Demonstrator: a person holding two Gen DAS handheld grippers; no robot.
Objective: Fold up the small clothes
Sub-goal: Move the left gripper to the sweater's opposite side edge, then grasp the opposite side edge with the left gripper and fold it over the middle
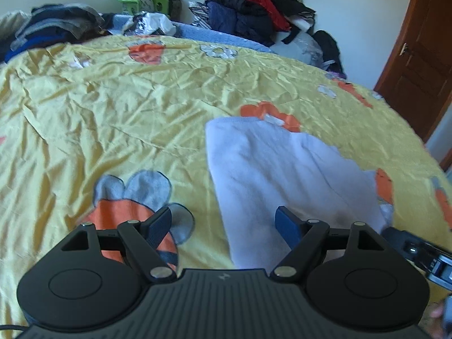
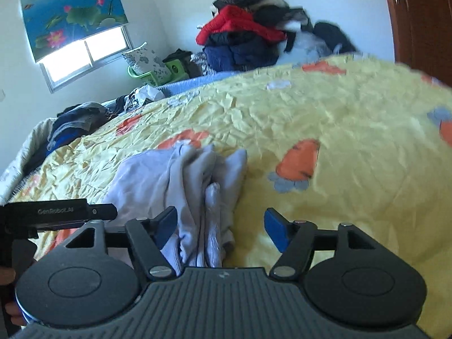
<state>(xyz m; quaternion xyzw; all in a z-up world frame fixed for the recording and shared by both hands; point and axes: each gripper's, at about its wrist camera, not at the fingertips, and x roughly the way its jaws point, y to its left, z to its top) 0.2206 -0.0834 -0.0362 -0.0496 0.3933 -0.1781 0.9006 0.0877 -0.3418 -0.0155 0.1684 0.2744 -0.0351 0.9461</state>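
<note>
Nearest, in the left wrist view: left gripper with black linkage arms and blue-padded fingers spread wide, nothing clamped, hovering over the near edge of a pale lilac soft fleece garment. Just right of it, the dark body of the right gripper poking in from the frame edge. In the right wrist view: right gripper likewise spread apart, fingers not pressing on anything, the bunched near end of the same pale garment lying loose between them, closer to the left finger; whether that finger touches the cloth, cannot tell. Garment flat and smooth on its left side, crumpled into folds along its right, resting on a wrinkled yellow bedsheet printed with orange and grey flowers. Farther off, a strip of blue blanket at the bed's far edge. Beyond, a heap of red, navy and black clothes against the white wall, and a brown wooden door at right.
</note>
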